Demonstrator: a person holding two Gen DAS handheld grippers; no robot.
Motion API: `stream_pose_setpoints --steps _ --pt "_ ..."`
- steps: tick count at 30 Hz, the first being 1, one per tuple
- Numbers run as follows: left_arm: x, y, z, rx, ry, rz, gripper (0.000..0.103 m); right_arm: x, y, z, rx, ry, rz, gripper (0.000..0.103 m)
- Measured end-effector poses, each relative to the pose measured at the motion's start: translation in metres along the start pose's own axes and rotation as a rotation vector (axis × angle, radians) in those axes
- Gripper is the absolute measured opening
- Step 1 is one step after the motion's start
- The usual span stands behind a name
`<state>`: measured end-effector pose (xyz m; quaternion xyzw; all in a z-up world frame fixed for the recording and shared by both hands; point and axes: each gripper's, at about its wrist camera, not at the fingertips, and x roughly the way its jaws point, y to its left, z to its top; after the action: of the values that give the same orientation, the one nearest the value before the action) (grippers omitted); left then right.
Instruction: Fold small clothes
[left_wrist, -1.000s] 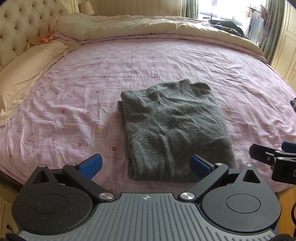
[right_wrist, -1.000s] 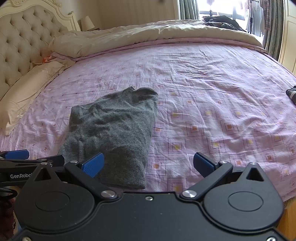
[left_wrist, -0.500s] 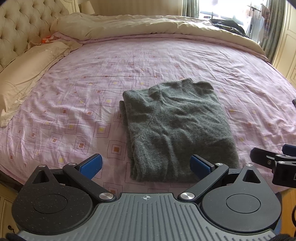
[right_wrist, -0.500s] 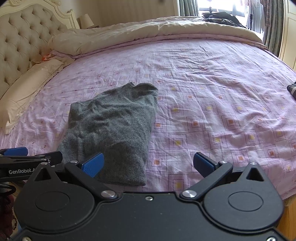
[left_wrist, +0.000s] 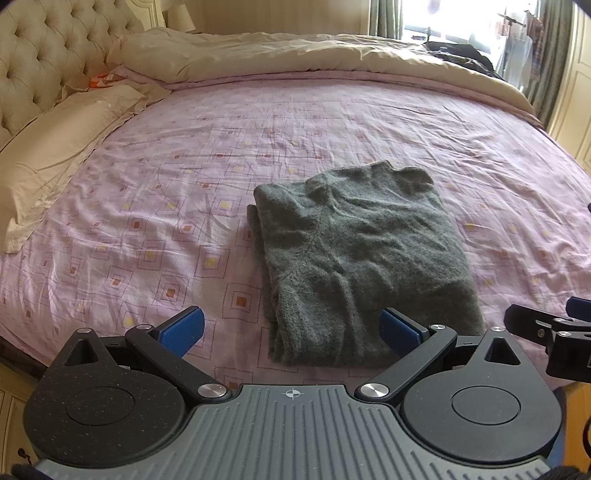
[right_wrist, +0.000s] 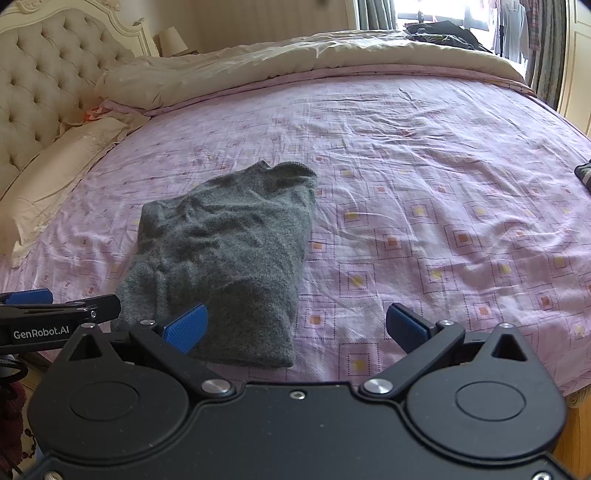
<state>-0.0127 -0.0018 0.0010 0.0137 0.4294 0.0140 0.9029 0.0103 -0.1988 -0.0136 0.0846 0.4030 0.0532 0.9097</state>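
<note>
A grey knitted sweater lies folded into a rough rectangle on the pink patterned bedsheet, its collar at the far end. It also shows in the right wrist view. My left gripper is open and empty, just short of the sweater's near edge. My right gripper is open and empty, near the sweater's near right corner. Each gripper shows at the edge of the other's view: the right one and the left one.
A beige pillow and tufted headboard are at the left. A beige duvet is bunched along the far side with dark clothes on it. A dark item lies at the bed's right edge.
Both grippers have drawn back a little from the bed; the sweater looks slightly farther away. It has not moved on the sheet. Both jaws stay open.
</note>
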Motion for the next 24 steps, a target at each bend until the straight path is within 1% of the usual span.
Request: stream_pose_setpoints --steps 24 --pt "0.0002 -0.0005 -0.0004 0.003 -0.001 -0.002 0.102 0.0030 0.0047 0.0001 -0.006 0.004 0.019 0.103"
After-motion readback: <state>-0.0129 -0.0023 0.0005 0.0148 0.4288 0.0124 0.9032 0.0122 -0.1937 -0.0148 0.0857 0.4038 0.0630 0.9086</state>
